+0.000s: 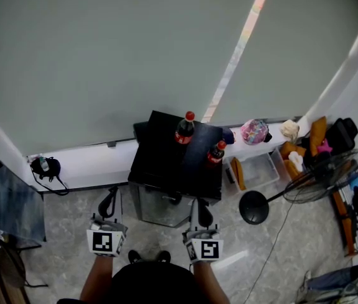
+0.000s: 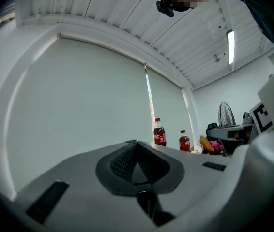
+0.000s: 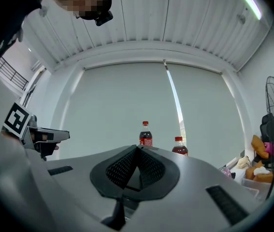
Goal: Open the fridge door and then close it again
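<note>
A small black fridge (image 1: 166, 163) stands against the white ledge under the blind, its silvery door (image 1: 157, 209) shut and facing me. Two cola bottles (image 1: 185, 128) (image 1: 216, 152) stand on its top. My left gripper (image 1: 111, 200) hovers just off the door's left side, apart from it, jaws shut on nothing. My right gripper (image 1: 198, 209) hangs before the door's right side, also shut and empty. In the left gripper view, the left gripper (image 2: 136, 143) points over the fridge top towards the bottles (image 2: 159, 133). The right gripper (image 3: 137, 149) does likewise, bottles (image 3: 145, 135) beyond its closed pads.
A standing fan (image 1: 326, 175) with a round base (image 1: 253, 208) is right of the fridge, beside a clear bin (image 1: 260, 170) and toys. A chair (image 1: 8, 211) stands at the left. A headset (image 1: 45, 167) lies on the ledge.
</note>
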Demonstrator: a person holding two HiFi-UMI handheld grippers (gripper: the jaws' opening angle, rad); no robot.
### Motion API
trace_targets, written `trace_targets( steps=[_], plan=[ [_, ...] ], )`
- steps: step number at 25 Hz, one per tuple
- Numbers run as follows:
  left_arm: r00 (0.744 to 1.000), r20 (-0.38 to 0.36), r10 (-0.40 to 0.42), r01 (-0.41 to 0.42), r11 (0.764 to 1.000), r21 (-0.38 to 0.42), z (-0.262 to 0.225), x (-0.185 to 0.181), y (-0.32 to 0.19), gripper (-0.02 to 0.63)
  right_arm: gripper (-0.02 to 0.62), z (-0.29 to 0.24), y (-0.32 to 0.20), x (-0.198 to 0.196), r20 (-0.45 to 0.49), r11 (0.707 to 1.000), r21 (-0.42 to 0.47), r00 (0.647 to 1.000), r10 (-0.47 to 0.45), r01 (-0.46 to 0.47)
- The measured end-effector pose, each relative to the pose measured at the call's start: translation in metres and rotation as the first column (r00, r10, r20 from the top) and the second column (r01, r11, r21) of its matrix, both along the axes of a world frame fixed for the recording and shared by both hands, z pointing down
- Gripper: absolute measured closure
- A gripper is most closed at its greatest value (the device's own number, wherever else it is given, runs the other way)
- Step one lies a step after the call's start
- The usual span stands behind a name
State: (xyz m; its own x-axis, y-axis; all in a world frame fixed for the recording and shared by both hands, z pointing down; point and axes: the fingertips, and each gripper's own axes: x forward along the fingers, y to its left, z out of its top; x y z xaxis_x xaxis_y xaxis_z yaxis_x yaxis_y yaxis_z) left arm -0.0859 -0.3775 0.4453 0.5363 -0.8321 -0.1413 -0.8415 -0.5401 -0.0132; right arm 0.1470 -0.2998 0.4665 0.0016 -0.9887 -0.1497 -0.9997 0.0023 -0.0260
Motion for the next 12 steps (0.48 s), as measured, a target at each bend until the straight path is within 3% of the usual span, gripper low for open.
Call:
trace_targets(
  steps=[4, 12],
  plan=[
    [0.999, 0.039, 0.003, -0.003, 1.000, -0.005, 0.0064, 0.0048, -0.0002, 0.598, 0.588, 0.0005, -0.0005, 0.0006, -0.017, 1.000, -0.008, 1.000, 0.006, -0.006],
    [0.999, 0.031, -0.011, 0.011, 1.000, 0.002, 0.0068, 0.0051, -0.0021, 0.598, 0.588, 0.0006, -0.0001, 0.0011, -0.018, 1.000, -0.016, 1.000, 0.009, -0.009]
  ],
)
